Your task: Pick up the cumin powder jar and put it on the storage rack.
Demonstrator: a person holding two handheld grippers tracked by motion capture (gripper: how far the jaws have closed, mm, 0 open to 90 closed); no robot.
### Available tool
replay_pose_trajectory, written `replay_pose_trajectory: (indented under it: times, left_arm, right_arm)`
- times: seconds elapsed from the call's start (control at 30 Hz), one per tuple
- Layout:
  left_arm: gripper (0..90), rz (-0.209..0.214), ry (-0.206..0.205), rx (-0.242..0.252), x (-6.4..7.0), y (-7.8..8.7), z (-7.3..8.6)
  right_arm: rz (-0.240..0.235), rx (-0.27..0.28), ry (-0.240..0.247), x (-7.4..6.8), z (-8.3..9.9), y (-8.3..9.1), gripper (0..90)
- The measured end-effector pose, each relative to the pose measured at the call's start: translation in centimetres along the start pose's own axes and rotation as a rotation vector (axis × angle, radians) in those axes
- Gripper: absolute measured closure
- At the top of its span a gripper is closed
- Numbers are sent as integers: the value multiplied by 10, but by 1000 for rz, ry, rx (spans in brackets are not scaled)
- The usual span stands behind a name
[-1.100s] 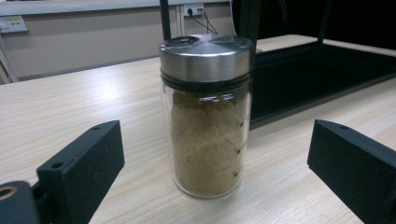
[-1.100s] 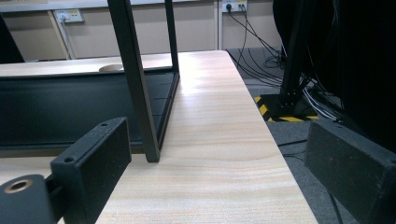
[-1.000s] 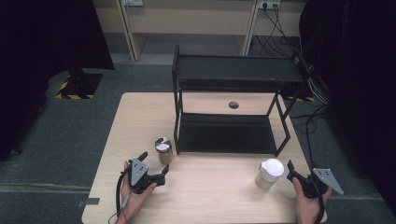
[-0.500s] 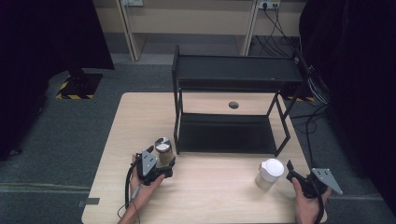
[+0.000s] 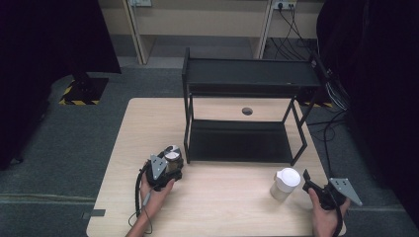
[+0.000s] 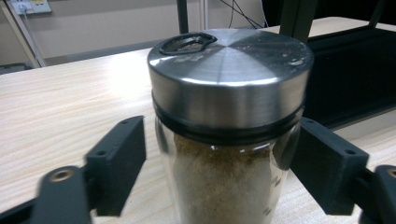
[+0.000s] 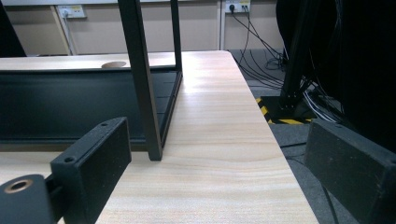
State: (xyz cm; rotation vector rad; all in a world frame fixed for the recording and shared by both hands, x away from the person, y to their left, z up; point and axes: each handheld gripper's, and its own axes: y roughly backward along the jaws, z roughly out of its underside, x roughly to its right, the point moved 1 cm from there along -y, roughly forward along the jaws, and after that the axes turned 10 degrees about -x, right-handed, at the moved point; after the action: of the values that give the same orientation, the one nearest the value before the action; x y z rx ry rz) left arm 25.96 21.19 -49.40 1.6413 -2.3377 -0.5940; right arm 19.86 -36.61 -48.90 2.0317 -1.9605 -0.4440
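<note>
spice jar [image 6: 229, 130] stands on the counter [image 5: 232, 197] by the black rack [image 5: 247, 113], left tongs [image 5: 168, 165] wide around it, not yet clamped; right tongs [image 7: 224, 172] wide, empty; grasp and lift remain.

Black shelf rack [image 5: 247, 98] stands on far half of wooden table [image 5: 217, 197]. Spice jar [image 5: 173, 159] w/ metal lid sits just off rack's front-left leg, upright. Left gripper [image 5: 170, 160] is right at the jar, jaws either side of it; can't tell if touching. White cup [image 5: 285, 183] stands near rack's front-right leg, on table. Right gripper [image 5: 307, 178] is just beside the cup, apart from it, by table's right edge.
</note>
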Motion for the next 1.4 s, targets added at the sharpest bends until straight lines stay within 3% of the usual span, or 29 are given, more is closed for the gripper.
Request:
replay_pose_trajectory:
  times: [0.07, 0.23, 0.57, 0.83, 1.4]
  left_arm:
    - [285, -13, -17, 1, 4, 0, 0]
    - [303, 13, 38, 16, -1, 2, 3]
    - [306, 9, 61, 53, -4, 14, 9]
    - [306, 19, 14, 128, 4, 34, 3]
    - [306, 57, 0, 213, 17, 54, -8]
  right_arm:
    - [-3, 0, -2, 0, 0, 0, 75]
    - [-8, 1, -4, 1, 0, 0, 75]
    - [-9, -5, 9, 1, -1, 0, 75]
    - [-10, -6, 13, 1, -1, 0, 75]
    - [-10, -8, 15, 0, -1, 0, 76]
